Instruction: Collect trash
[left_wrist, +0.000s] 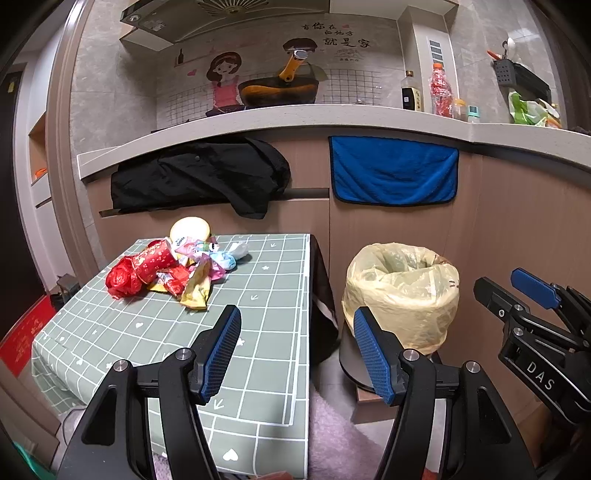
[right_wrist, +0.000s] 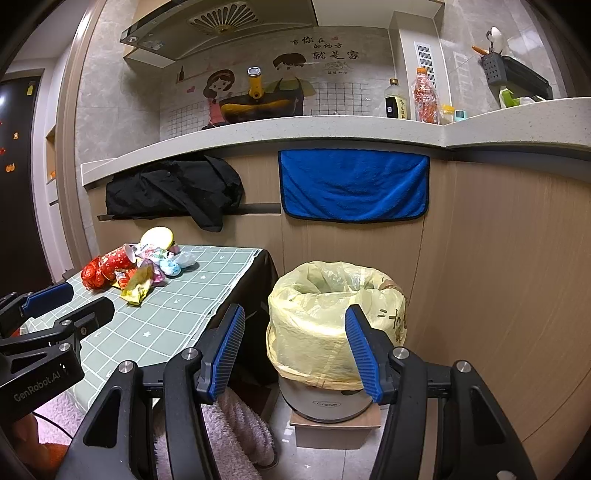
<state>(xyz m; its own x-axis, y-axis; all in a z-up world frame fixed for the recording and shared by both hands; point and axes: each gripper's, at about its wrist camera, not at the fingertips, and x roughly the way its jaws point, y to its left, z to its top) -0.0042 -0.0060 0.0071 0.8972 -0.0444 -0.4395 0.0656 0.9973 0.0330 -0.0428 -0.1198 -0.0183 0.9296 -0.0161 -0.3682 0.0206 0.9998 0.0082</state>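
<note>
A heap of crumpled wrappers (left_wrist: 173, 267) lies at the far left of a small table with a green checked cloth (left_wrist: 258, 295); in the right wrist view the same wrappers (right_wrist: 133, 269) sit far left. Red, yellow, pink and pale blue pieces make up the heap. A bin lined with a yellow bag (left_wrist: 402, 295) stands on the floor right of the table, its mouth open (right_wrist: 332, 317). My left gripper (left_wrist: 297, 354) hovers open over the table's near right edge, nothing between its fingers. My right gripper (right_wrist: 295, 350) stands open in front of the bin, empty.
A kitchen counter (left_wrist: 295, 118) runs behind, with a black jacket (left_wrist: 199, 177) and a blue towel (left_wrist: 393, 170) hanging from it. Bottles (left_wrist: 439, 92) and a wok (left_wrist: 277, 90) stand on top. The bin rests on a low wooden block (right_wrist: 336, 428). A pink fluffy cloth (right_wrist: 236, 432) lies below the table.
</note>
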